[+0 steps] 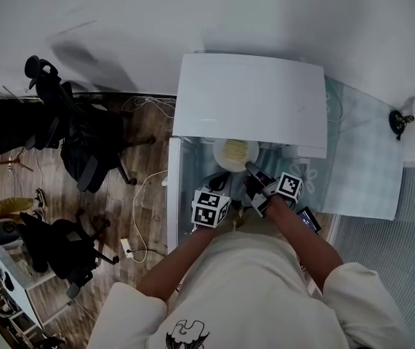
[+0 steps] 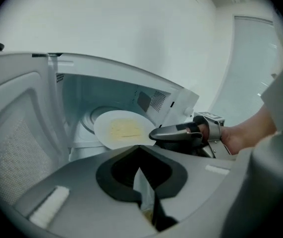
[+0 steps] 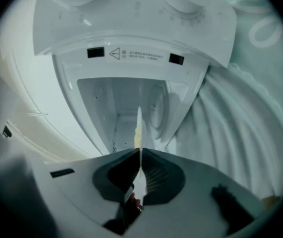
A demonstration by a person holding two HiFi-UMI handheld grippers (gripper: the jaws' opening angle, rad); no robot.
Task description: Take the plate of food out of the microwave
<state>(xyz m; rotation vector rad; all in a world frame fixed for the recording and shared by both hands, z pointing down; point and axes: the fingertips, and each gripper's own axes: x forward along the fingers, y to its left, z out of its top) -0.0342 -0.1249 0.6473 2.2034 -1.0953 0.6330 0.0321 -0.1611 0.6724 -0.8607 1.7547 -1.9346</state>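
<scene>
Head view, looking steeply down: seeing white microwave (image 1: 251, 100) on a table under pale patterned cloth (image 1: 360, 166), with door (image 1: 172, 195) standing open on the left. Finding plate (image 1: 222, 163) at the cavity mouth, carrying flat yellow food (image 1: 236, 150) and poking partly out past the front edge. Seeing right gripper (image 1: 253, 168) pinching the plate's near right rim; in right gripper view, seeing that rim running edge-on between the two jaws. Seeing left gripper (image 1: 220, 184) hovering just beside the plate's near left rim, jaws pressing almost together with only a thin pale sliver between, gripping nothing identifiable. In left gripper view, noting round turntable (image 2: 87, 119) lying under and behind the plate. Checking label (image 3: 136, 54) on the cavity frame between two dark slots: making out a warning triangle and small print, too fine for reading. Noting room: open door closing off the left, cavity wall sitting close on the right, near side lying open toward the person.
</scene>
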